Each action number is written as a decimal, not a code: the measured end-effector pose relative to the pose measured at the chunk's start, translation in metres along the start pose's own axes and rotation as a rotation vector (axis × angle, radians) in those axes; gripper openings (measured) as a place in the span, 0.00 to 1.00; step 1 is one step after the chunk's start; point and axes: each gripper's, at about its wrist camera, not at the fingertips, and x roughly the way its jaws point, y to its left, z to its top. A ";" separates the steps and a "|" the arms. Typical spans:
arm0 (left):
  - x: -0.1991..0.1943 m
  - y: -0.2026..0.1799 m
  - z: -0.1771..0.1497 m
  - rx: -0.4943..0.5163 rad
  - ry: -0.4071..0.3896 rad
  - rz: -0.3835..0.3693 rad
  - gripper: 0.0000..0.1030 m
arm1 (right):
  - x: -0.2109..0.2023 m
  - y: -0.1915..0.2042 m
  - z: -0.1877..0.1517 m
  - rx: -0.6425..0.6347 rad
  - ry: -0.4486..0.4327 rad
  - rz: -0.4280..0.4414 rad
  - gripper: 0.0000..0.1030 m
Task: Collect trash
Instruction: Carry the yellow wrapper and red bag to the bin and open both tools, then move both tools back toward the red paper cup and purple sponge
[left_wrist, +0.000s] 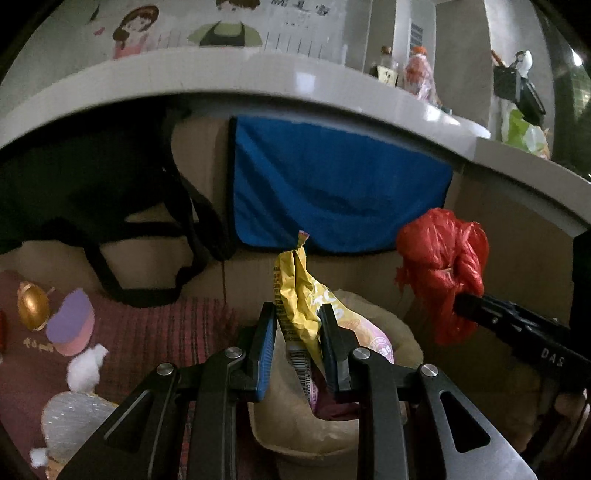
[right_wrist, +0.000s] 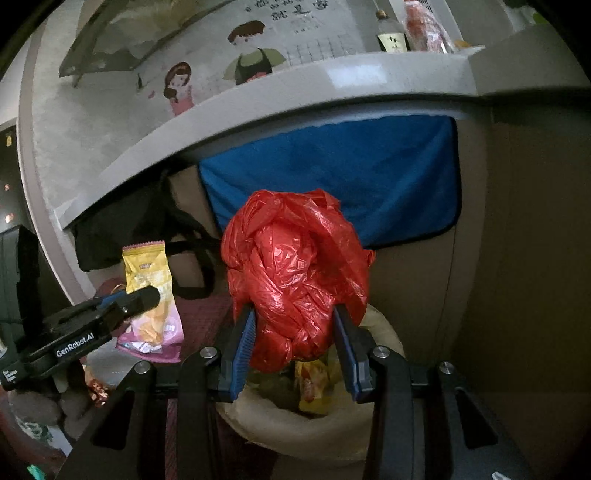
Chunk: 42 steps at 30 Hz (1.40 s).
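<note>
My right gripper (right_wrist: 293, 332) pinches a crumpled red plastic bag (right_wrist: 295, 273) just above the beige bin (right_wrist: 388, 332). Left of the bin, my left gripper (right_wrist: 147, 295) holds a yellow snack wrapper (right_wrist: 155, 295).

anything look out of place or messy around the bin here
Mostly the floor left of the beige bin: white cotton tufts and a gold egg-shaped ornament lie loose on the dark red mat. The yellow snack wrapper and the crumpled red plastic bag are each clamped in a gripper above the bin, not spilled.
</note>
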 end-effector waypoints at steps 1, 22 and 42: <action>0.005 0.000 -0.002 -0.005 0.009 -0.004 0.23 | 0.005 -0.004 0.000 0.008 0.008 0.002 0.37; 0.049 0.023 0.000 -0.105 0.097 -0.169 0.51 | 0.054 -0.037 -0.006 0.119 0.078 0.054 0.63; -0.154 0.160 -0.002 -0.191 -0.144 0.203 0.51 | 0.012 0.088 -0.014 -0.051 -0.019 0.065 0.63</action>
